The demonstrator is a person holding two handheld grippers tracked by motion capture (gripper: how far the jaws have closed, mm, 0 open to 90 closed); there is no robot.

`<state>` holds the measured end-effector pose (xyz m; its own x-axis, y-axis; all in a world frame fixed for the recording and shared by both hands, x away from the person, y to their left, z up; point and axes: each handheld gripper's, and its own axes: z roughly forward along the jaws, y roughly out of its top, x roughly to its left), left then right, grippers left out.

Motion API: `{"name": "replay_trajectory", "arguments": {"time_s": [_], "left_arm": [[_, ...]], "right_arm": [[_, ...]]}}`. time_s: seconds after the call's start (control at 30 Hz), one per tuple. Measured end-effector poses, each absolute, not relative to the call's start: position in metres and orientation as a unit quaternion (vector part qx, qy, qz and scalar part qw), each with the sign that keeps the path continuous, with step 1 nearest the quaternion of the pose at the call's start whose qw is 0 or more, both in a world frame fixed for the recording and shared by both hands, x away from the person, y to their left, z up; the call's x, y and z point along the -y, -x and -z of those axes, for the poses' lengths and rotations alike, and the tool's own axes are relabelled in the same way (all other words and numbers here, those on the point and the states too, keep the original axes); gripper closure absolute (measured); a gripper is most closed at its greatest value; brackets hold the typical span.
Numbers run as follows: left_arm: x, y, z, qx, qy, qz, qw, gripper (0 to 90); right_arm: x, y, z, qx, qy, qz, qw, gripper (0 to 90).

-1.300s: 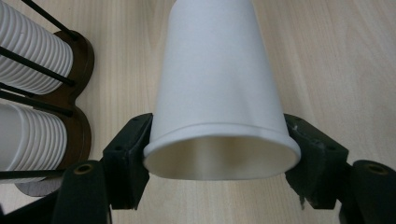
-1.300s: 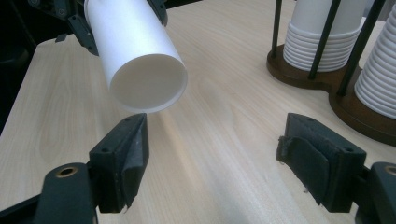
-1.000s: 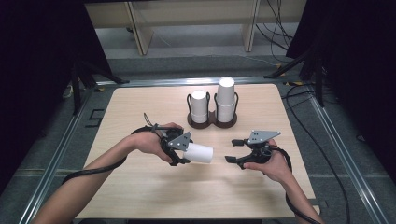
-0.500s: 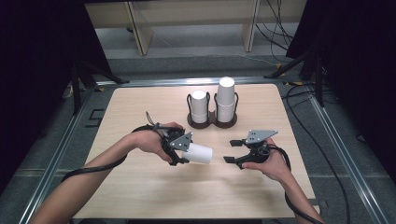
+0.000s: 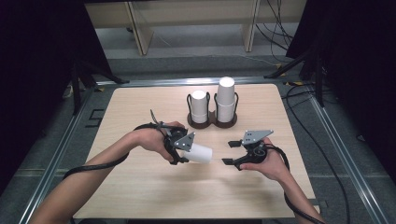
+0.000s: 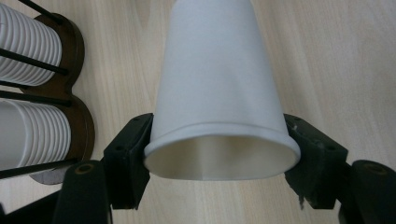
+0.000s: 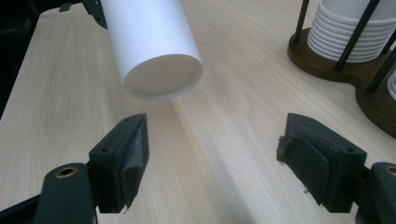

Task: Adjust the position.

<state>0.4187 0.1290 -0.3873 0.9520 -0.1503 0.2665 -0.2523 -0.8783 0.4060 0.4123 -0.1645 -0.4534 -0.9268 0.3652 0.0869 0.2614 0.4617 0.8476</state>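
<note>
2 black jaws of the left gripper (image 5: 183, 148) are clamped on a white paper cup (image 5: 200, 153) just behind its rolled rim, holding it level above the counter (image 5: 140, 186), base toward the right gripper (image 5: 229, 152). That gripper's jaws have just been opening and stand apart with nothing between them, the cup's base just ahead. Such a cup looks light, thin-walled and easily crushed; the stiffer rim or base band seems the safest hold. Beyond stands a wooden 2-slot cup holder (image 5: 212, 120) with stacked cups (image 5: 226, 98).
</note>
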Motion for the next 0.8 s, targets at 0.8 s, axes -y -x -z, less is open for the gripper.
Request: {"name": "replay_trajectory", "arguments": {"time_s": [0.8], "left_arm": [[-0.119, -0.416, 0.385, 0.098, -0.974, -0.095, 0.180, 30.8]], "right_arm": [[0.149, -0.416, 0.449, -0.867, -0.170, -0.466, 0.046, 22.4]]}}
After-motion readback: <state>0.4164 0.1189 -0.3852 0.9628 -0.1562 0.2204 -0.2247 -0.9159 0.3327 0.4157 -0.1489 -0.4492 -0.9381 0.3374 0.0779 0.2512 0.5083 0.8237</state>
